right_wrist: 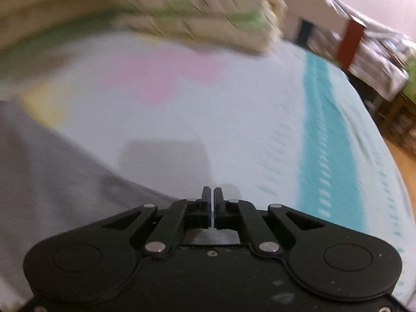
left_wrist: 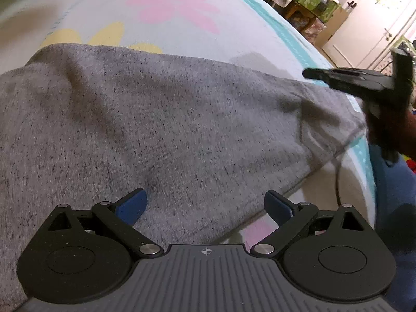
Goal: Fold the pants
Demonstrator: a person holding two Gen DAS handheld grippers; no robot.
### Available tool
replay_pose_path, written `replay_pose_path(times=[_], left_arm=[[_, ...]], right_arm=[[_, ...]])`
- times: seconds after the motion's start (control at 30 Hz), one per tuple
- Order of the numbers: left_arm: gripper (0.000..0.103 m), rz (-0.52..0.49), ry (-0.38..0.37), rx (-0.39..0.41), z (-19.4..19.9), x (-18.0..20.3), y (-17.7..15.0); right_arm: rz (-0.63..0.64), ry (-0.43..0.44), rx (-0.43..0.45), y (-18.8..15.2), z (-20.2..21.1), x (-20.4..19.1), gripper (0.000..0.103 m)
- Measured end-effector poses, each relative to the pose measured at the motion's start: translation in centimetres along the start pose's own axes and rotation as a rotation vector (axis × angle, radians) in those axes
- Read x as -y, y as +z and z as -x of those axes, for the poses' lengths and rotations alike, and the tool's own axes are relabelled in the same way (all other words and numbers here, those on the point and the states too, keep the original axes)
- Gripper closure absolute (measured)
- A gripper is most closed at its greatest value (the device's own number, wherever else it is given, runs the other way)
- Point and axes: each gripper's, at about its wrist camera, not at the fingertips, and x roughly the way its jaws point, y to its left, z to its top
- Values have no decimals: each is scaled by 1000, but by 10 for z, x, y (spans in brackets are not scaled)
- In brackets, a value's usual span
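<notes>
Across the bed's [left_wrist: 234, 20] near edge, grey pants [left_wrist: 156, 119] lying flat on the flowered sheet, left gripper [left_wrist: 205, 205] over them with jaws spread wide and empty, right gripper [right_wrist: 213, 202] past the pants' end, jaws pressed together on nothing, pillows [right_wrist: 197, 18] at the far edge.

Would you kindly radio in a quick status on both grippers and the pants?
Left gripper open over pants. Right gripper shut, empty. Pants flat on bed. Nothing in the way.
</notes>
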Motion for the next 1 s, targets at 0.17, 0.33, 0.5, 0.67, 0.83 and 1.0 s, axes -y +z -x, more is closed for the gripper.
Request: replay_pose_path(times=[0.17, 0.33, 0.5, 0.67, 0.83, 1.0], left_arm=[[5, -1, 9, 1, 1, 2, -1], [5, 14, 7, 3, -4, 7, 1], [5, 12, 1, -2, 1, -2, 0], [5, 3, 6, -7, 0, -1, 0], [5, 6, 5, -10, 0, 0, 1], [5, -1, 6, -15, 0, 1, 2]], right_arm=[[88, 136, -63, -10, 16, -39, 98], [119, 69, -112, -13, -10, -48, 99], [-1, -66, -123, -6, -33, -16, 93], [-30, -15, -52, 3, -22, 14, 60], [145, 50, -120, 1, -37, 14, 48], [218, 115, -142, -1, -43, 11, 60]])
